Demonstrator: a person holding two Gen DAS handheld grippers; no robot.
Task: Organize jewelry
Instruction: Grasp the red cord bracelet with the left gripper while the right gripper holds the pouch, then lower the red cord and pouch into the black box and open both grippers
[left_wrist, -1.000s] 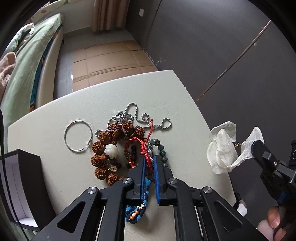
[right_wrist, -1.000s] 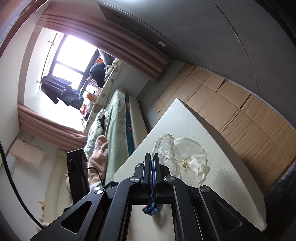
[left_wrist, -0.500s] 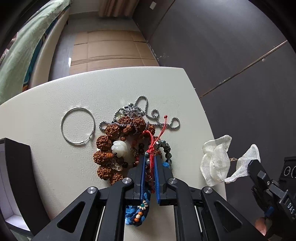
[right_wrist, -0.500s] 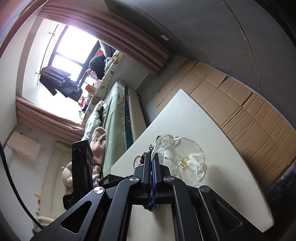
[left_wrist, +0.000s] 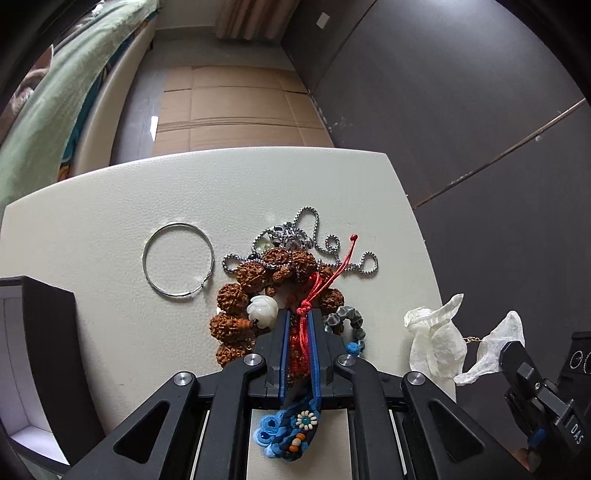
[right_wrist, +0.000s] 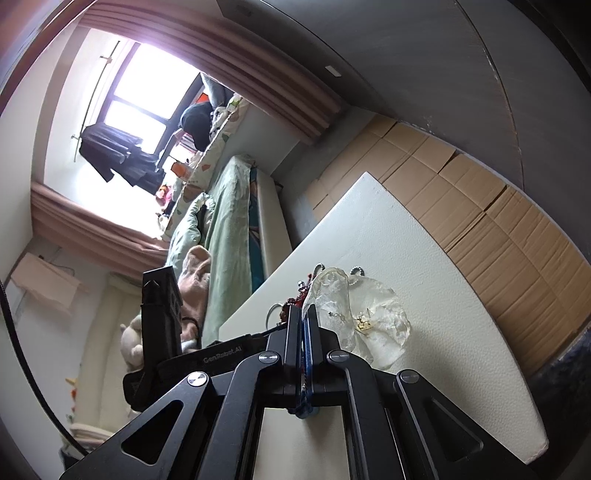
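Note:
A pile of jewelry lies on the white table (left_wrist: 110, 229): a brown seed-bead bracelet (left_wrist: 236, 295) with a white carved bead, a silver chain (left_wrist: 314, 243), a grey bead bracelet (left_wrist: 345, 317), and a blue braided band (left_wrist: 291, 432). My left gripper (left_wrist: 299, 317) is over the pile, its jaws nearly closed on a red cord (left_wrist: 325, 280). My right gripper (right_wrist: 304, 314) is shut on a thin white pouch (right_wrist: 369, 317) with a small gold piece inside, held above the table's right edge. The pouch also shows in the left wrist view (left_wrist: 439, 339).
A silver hoop (left_wrist: 178, 264) lies left of the pile. An open black jewelry box (left_wrist: 40, 354) with a white lining stands at the table's left edge. A bed (left_wrist: 55, 110) and cardboard-covered floor lie beyond. A dark wall is on the right.
My left gripper has moved forward over the pile and closed in around the red cord. My right gripper has brought the white pouch lower and closer to the table.

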